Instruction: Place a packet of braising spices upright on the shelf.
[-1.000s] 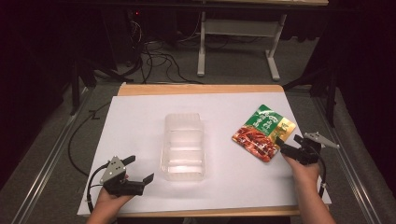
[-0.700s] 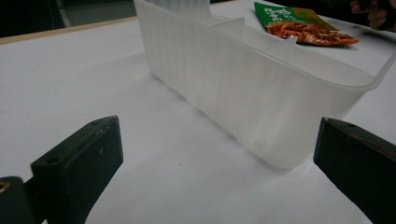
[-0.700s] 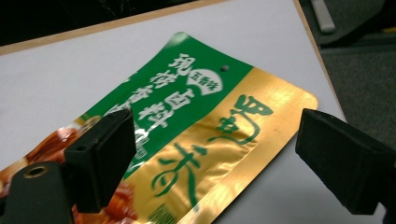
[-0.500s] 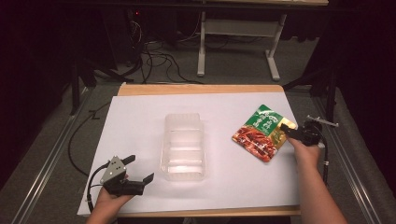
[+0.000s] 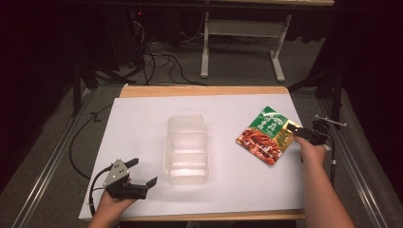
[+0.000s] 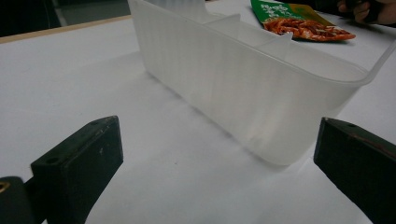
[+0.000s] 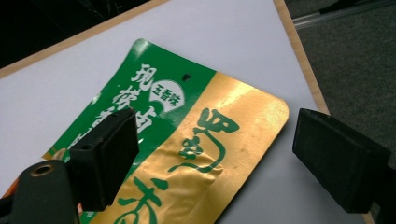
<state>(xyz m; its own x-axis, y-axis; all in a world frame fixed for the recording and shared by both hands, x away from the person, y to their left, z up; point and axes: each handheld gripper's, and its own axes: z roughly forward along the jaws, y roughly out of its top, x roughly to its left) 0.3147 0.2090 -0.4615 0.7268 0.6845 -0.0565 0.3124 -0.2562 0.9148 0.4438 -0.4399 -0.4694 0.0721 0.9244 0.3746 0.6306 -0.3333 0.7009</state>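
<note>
Tongs on the right (image 7: pixel 210 158) stand wide open with nothing between the jaws, poised over the gold corner of a flat green, gold and red foil snack packet (image 7: pixel 187 140); one jaw sits above the green printed part, the other beyond the packet's rounded corner, over bare white surface. From the high view these right tongs (image 5: pixel 297 134) are at the packet's (image 5: pixel 266 135) right edge, touching or just short of it; which cannot be told.

The packet lies flat and tilted on the white-covered tabletop (image 5: pixel 142 123), its green end toward the far side, the red picture of food toward the person, the gold strip along the right.

Left tongs (image 5: pixel 142 173) are also wide open and hold nothing, resting low at the near left, with the jaws aimed at the near end of a clear, ribbed plastic tray with compartments (image 5: pixel 186 148). In the left gripper view the tray's (image 6: pixel 243 88) rounded end wall stands just past the jaws, apart from them.

The packet lies near the tabletop's right edge, with the wooden rim (image 7: pixel 299 51) close by. Open white surface separates packet and tray, and more spreads left of the tray.
</note>
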